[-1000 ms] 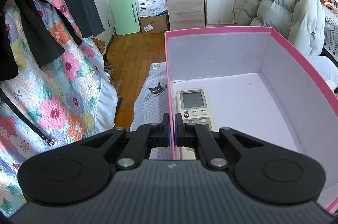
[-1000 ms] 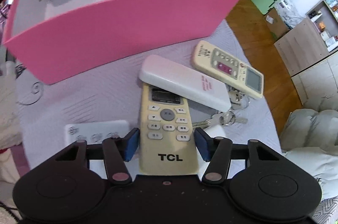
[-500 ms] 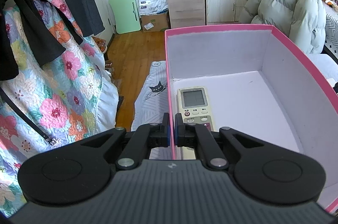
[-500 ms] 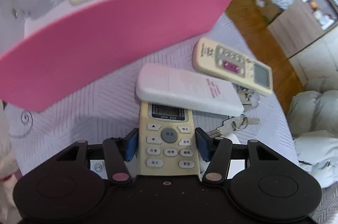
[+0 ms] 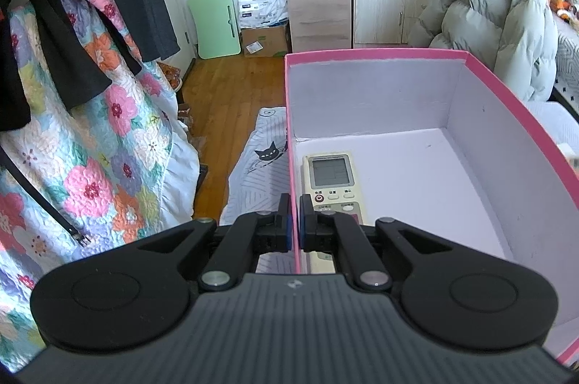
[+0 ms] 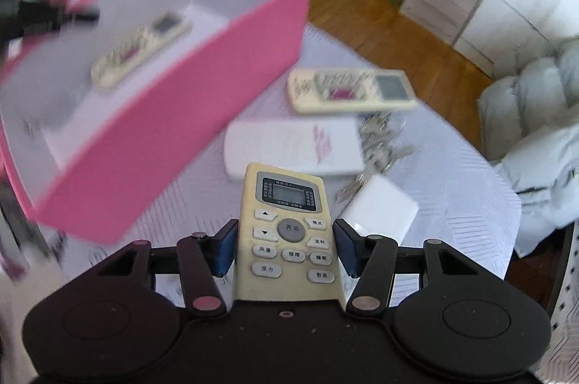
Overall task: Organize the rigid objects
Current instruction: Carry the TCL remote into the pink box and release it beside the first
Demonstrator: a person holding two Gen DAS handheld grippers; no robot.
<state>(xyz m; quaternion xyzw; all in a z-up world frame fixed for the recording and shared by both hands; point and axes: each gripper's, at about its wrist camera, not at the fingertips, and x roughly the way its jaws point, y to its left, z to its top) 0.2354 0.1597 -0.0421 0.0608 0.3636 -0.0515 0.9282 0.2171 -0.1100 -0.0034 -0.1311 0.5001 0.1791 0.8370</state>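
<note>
A: Left hand-held gripper [image 5: 294,224] clenched on the near wall of the pink box [image 5: 506,94], one finger outside, one inside. Probably there to pin the box in place for the drop.

B: Cream remote [image 5: 331,181] already lying flat on the box floor, tight against that same wall, screen toward the far end. Plenty of bare floor beside it.

A: Over on the right: right hand-held gripper [image 6: 286,250] grasping the yellowed remote [image 6: 287,232] across its button end, pads against both long edges, screen end jutting forward. Gripped across the width, most likely so the length can slide in parallel to the one inside.

B: Looks lifted clear of the counter [image 6: 452,174], though heavy blur makes contact hard to judge. Box just off to the left in this view.

A: Waiting on the counter: white remote [image 6: 293,148] face down, another cream remote [image 6: 351,91] beyond it, keys [image 6: 380,145] between and to the right, small white block [image 6: 380,206] nearer.

B: Next call, at a guess: carry over the pink rim, lower flat beside the first. Risk: clipping the wall edge on the way in.
</note>
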